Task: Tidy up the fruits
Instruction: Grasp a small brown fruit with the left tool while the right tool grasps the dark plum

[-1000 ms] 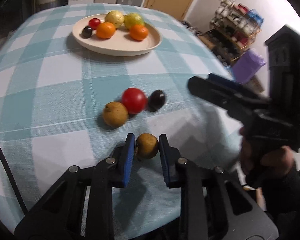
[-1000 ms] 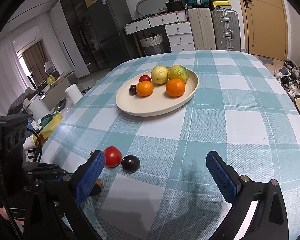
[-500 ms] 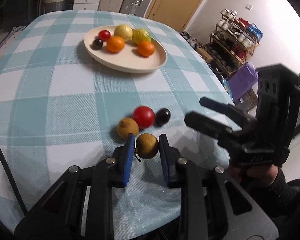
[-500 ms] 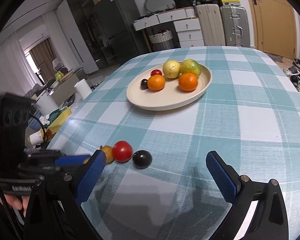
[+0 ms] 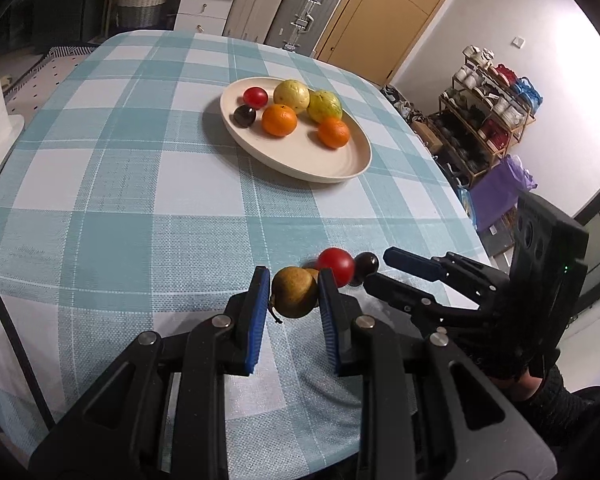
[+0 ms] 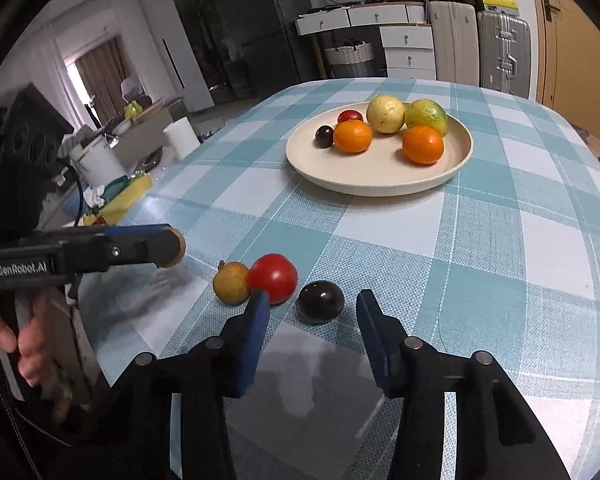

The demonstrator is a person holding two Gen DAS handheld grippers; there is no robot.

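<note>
The left hand-held gripper [image 5: 293,294] pinches a brown fruit [image 5: 293,291] clear of the desk [image 5: 140,184]. The right hand-held gripper [image 6: 312,314] is closing, its jaws not yet touching the dark plum [image 6: 321,301] that lies at twelve o'clock just ahead, seemingly between the tips. A red tomato [image 6: 272,278] sits at ten o'clock; the plate [image 6: 380,178] lies farther, at one o'clock.

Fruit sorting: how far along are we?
Done: six fruits sit on the plate.
In hand: left gripper is shut on a brown fruit, lifted off the table. Right gripper is closing around the dark plum, pads not yet touching.
Left: that plum, the red tomato and a second brown fruit on the tablecloth.
</note>
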